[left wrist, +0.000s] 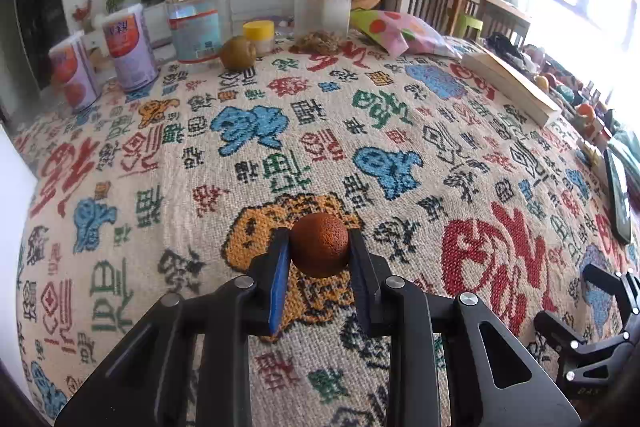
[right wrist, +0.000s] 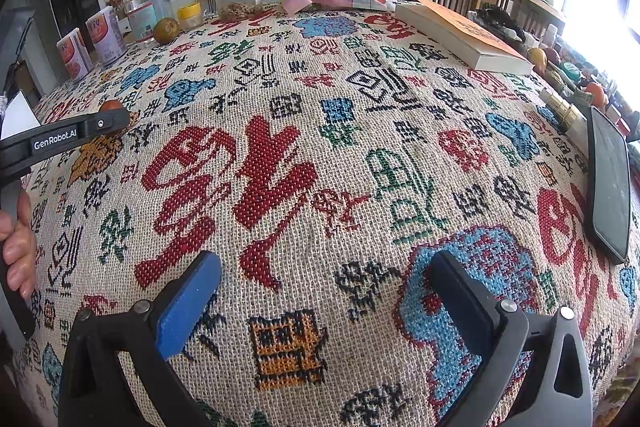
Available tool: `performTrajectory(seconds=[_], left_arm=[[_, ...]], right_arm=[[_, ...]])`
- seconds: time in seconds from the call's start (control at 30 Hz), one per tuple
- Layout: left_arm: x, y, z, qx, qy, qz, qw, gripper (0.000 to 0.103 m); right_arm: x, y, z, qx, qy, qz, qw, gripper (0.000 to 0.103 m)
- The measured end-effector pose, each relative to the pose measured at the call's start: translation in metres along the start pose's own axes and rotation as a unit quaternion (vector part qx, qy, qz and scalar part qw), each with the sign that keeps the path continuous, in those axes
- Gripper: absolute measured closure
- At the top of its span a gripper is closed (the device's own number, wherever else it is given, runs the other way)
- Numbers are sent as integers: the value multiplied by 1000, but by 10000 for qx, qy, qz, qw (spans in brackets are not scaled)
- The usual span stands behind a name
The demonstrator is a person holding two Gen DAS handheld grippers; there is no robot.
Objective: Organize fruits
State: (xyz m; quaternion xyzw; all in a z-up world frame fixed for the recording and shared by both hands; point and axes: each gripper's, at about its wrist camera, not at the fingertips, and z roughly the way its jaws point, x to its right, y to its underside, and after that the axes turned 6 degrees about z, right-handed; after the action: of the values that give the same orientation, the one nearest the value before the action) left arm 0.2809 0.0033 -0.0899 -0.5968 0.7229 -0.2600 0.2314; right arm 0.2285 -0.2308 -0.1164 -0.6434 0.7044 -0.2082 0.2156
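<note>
1. A small brown-orange fruit (left wrist: 319, 245) with a rough, pitted skin sits clamped between the two pads of the left tool (left wrist: 319, 247), over the near part of the counter (left wrist: 360, 131); whether it touches the cloth below I cannot tell.
2. The left tool points forward and downward toward the patterned cloth, its jaws pressed against the fruit's two sides.
3. In the right wrist view a hand (right wrist: 18, 247) grips the left tool's handle at the counter's left edge, fingers curled round it.
4. The right tool (right wrist: 326, 285) stands wide with nothing between its pads, tilted down over the near part of the counter.
5. A second, greenish-brown fruit (left wrist: 238, 53) rests near the far edge, just beside a yellow-lidded jar (left wrist: 259, 35) and a clear tub (left wrist: 199, 21).
6. Two cans (left wrist: 130, 45) stand near the far left corner.
7. A book (right wrist: 464, 37) lies toward the far right corner, and a phone (right wrist: 610, 183) at the right edge.
</note>
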Motion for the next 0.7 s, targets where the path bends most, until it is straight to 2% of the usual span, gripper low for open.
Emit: performTrajectory(seconds=[0.17, 0.4, 0.43, 0.5, 0.53, 0.6, 0.7], left_arm=[[-45, 40, -49, -163, -235, -165, 9995, 75], [-74, 81, -41, -417, -590, -441, 9964, 71], [-75, 84, -39, -391, -655, -464, 9960, 68], [-74, 87, -39, -306, -849, -459, 9949, 45], [-75, 88, -39, -281, -962, -484, 9938, 26], [-79, 91, -37, -337, -1090, -596, 9917, 13], [-91, 93, -34, -410, -941, -879, 9908, 6]], right_arm=[[0, 0, 0, 0, 2, -1, 10000, 0], [0, 0, 0, -1, -1, 0, 10000, 0], [0, 0, 0, -1, -1, 1, 10000, 0], [0, 0, 0, -1, -1, 0, 10000, 0], [0, 0, 0, -1, -1, 0, 10000, 0], [0, 0, 0, -1, 0, 0, 10000, 0], [0, 0, 0, -1, -1, 0, 10000, 0]])
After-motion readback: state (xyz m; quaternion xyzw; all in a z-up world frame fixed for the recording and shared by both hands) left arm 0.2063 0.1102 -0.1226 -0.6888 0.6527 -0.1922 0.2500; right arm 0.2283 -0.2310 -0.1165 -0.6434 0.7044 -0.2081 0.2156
